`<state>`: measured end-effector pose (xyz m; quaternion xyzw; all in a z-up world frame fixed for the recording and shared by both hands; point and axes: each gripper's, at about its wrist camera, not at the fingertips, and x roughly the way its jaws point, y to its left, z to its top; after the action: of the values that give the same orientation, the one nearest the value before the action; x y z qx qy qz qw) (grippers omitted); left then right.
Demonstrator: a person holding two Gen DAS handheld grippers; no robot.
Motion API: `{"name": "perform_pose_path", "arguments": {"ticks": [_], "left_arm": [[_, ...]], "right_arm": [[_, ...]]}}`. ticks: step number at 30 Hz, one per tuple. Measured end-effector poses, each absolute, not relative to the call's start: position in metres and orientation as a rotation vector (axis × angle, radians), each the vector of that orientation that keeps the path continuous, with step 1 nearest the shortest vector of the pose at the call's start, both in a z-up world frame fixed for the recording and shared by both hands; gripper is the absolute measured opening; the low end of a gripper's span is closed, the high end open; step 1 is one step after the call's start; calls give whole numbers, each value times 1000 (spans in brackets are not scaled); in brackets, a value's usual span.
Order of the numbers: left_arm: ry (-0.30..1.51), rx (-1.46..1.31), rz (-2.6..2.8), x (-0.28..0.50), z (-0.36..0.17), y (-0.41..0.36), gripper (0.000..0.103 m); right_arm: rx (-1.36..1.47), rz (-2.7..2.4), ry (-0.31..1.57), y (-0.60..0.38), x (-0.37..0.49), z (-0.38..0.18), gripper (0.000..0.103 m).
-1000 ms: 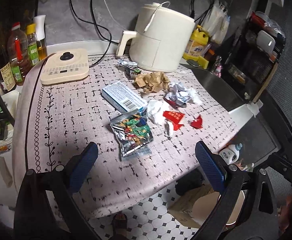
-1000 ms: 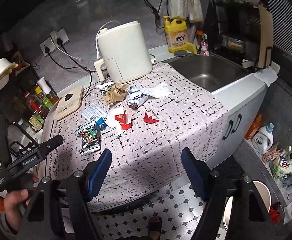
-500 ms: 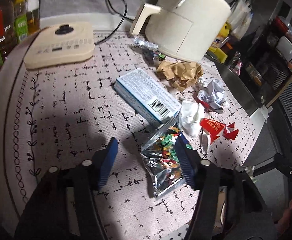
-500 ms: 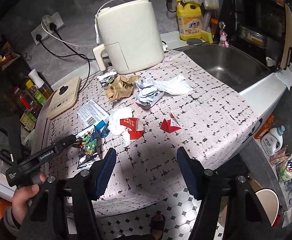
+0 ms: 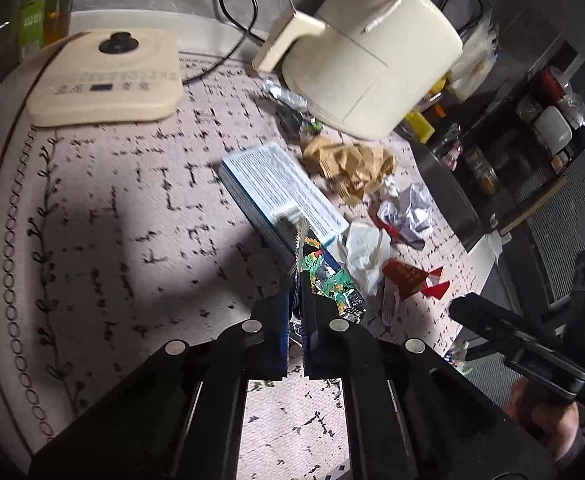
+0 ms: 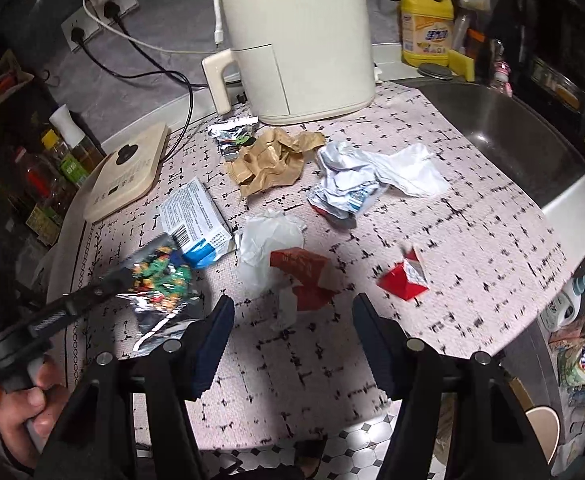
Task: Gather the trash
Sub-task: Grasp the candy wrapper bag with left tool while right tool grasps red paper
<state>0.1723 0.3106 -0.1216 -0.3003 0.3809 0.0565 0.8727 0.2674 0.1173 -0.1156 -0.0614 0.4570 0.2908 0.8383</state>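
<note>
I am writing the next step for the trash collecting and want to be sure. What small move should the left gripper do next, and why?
Probably lift: the left gripper is shut on the foil snack wrapper, pinching its edge, while the rest lies on the tablecloth against the blue-and-white box. A small raise would free it. The right gripper, closing, holds nothing.

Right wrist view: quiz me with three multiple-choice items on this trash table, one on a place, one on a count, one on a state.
1. Where is the brown crumpled paper?
A. in front of the cream appliance
B. in the sink
C. on the floor

2. How many plugs sit in the wall socket?
A. none
B. one
C. three

3. What is the left gripper doing?
A. open above the table
B. shut on the foil snack wrapper
C. holding the blue box

Key: 1 A, it lies just before the appliance's base; 2 C, one white and two black plugs; 3 B, its jaws pinch the wrapper's edge.
</note>
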Motion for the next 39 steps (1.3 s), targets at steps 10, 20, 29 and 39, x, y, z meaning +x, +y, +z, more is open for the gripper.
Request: {"name": "perform_pose_path", "arguments": {"ticks": [10,20,29,39], "left_arm": [[717,-605,255,145,-100,352,5],[698,-598,360,121,-94,347,5],[602,-595,472,82,-60,304,5],[566,-549,473,73,-31,242,5]], "right_arm": [[-227,545,991,149,301,-141,50],[-268,625,1016,154,300,-152,10],[-239,716,942,114,284,-120,9],[-136,768,875,37,266,-77,9]]}}
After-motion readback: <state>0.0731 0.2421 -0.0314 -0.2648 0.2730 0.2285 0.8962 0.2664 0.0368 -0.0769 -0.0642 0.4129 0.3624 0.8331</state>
